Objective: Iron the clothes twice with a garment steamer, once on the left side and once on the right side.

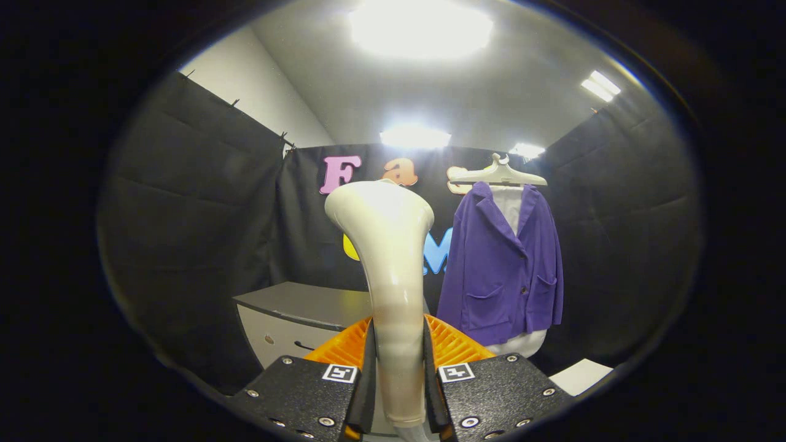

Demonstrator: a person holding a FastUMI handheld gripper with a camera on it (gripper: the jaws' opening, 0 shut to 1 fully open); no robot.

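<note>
- My tongs are closed tight on the handle of the garment steamer, one finger pressing each side of its pale, slender neck.
- The steamer stands upright between my fingers and flares to a wide head at the top, well above them.
- The clothes to be steamed are a purple jacket worn over a white shirt, both on a pale hanger in front of the booth's black cloth wall.
- The jacket hangs beyond my fingers and off to the right of the steamer head, well apart from it. Nothing touches the fabric.
- A grey cabinet sits low, to the left of the steamer, and a pale flat surface lies below the jacket, to the right.
- I judge that I have the steamer in hand and am carrying it toward the clothes. Neither steaming pass looks begun.
- Next, I think, I must swing right and forward until the head meets one side of the jacket front, then stroke along that side while holding my grip firm.
</note>
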